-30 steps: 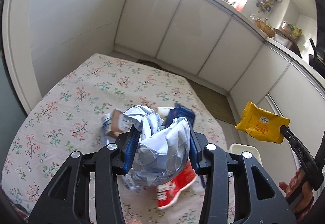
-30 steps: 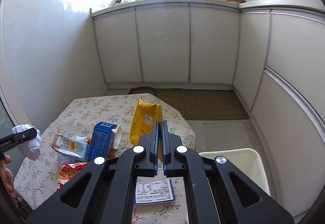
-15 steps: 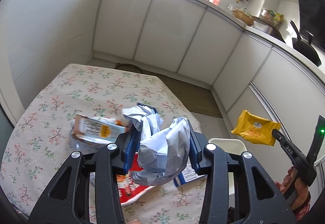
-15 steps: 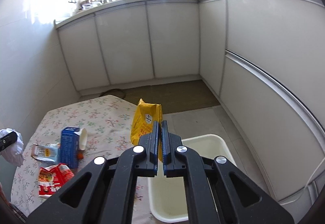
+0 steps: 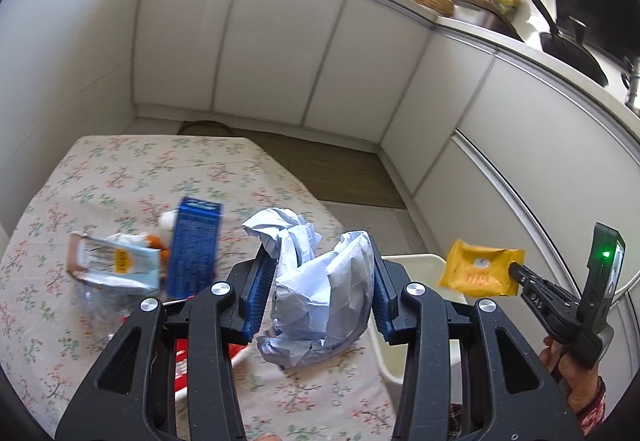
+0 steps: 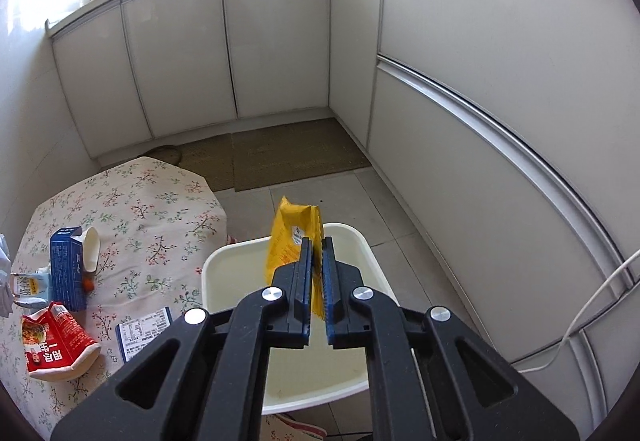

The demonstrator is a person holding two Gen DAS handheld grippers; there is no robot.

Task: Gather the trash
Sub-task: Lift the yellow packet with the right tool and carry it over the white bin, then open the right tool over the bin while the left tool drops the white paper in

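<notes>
Left tongs clamp crumpled paper above the worktop; right tongs pinch a yellow packet over the white bin.

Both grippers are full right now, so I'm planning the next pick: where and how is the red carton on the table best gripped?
The red carton lies on its side on the tablecloth, squashed, its open mouth toward the white bin. I would come from above and close across the flattened body near the middle, probably not the gaping mouth, which looks likely to fold.
</notes>
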